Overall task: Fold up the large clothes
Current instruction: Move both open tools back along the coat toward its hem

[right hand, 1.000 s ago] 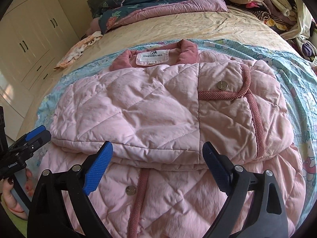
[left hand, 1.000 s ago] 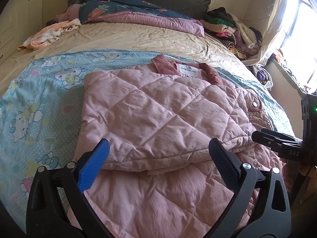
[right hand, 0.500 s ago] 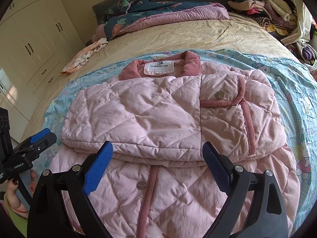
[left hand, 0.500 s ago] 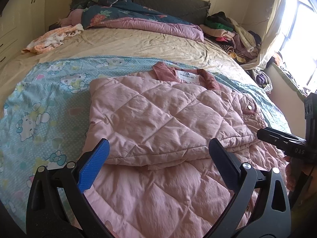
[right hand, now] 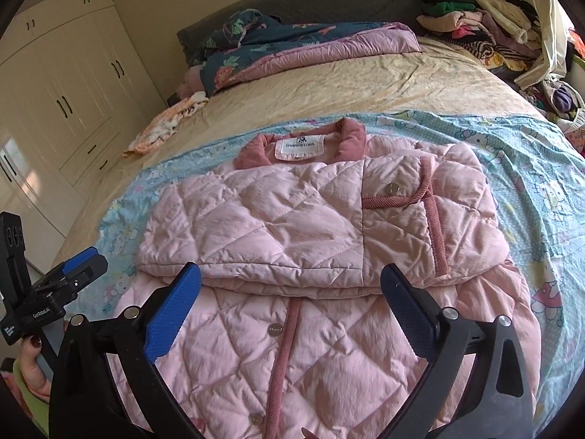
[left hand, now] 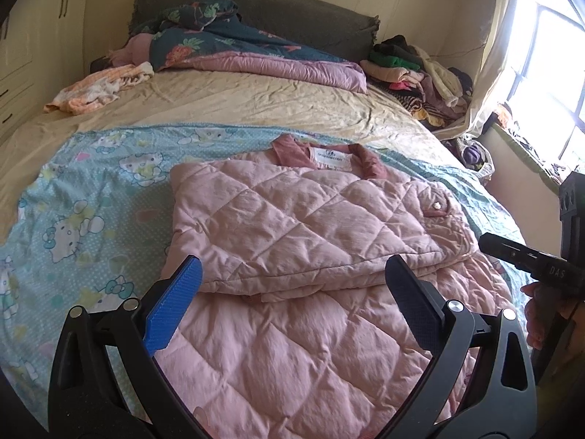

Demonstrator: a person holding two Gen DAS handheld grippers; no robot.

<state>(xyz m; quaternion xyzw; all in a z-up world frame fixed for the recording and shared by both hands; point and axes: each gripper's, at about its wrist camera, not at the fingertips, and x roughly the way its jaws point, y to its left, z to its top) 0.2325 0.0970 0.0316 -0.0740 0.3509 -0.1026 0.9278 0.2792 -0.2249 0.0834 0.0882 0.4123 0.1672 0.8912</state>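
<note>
Left wrist view: your left claw (left hand: 290, 305) had backed up from the quilted pink jacket (left hand: 310, 226), gaping wide and empty, the folded half lying at twelve o'clock on the bed (left hand: 256, 106).

Right wrist view: your right claw (right hand: 290, 305) was opening, nothing between; the puffy fold held, so another fold looked next.

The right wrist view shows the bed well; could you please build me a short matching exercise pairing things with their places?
Things:
1. pink quilted jacket
2. clothes pile
3. floral duvet
4. orange-and-white cloth

Places:
A. bunched against the headboard
B. on the beige sheet, nearest the wardrobe
C. far right corner, by the curtain
D. folded on the blue cartoon blanket

Pairs: 1-D, 2-C, 3-A, 4-B
</note>
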